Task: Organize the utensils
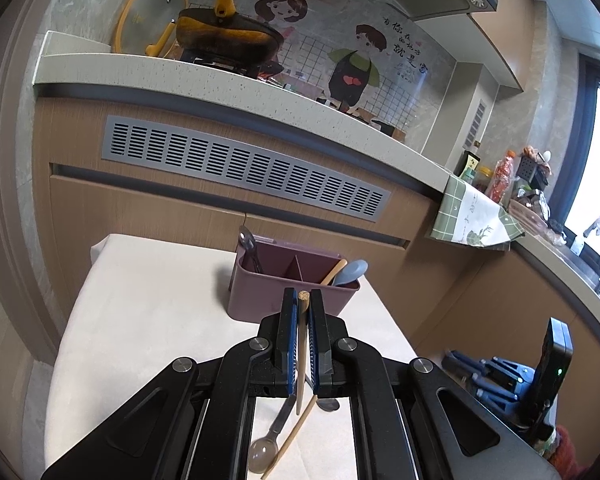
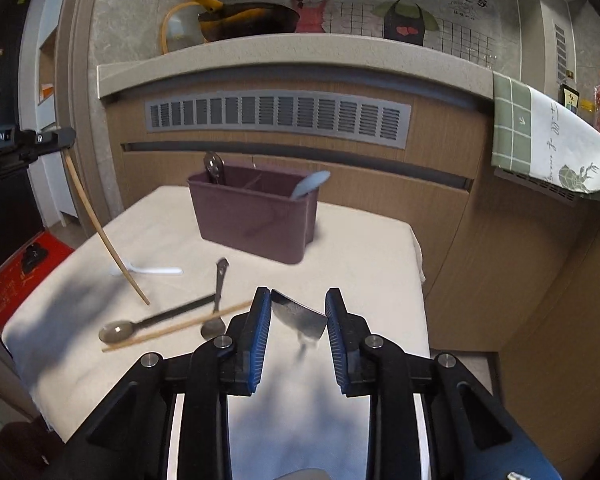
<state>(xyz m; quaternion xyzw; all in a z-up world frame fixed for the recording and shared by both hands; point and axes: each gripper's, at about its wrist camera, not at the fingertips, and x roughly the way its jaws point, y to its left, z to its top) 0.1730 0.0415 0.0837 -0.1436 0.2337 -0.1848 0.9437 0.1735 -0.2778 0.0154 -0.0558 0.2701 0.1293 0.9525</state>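
The chopstick (image 1: 302,344) should be carried tip-down over the purple caddy (image 1: 291,292) at frame centre and released inside a compartment, clear of the divider. Left claw (image 1: 302,300) is clamped on it. Right claw (image 2: 297,300) is spread apart, with a metal blade-like utensil (image 2: 300,316) between the pads, contact unclear. Spoons remain on the surface (image 2: 340,240).

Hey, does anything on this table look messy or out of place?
Yes. A chopstick, a clear spoon and a metal spoon lie crossed on the tablecloth, outside the purple caddy. A white spoon lies apart.
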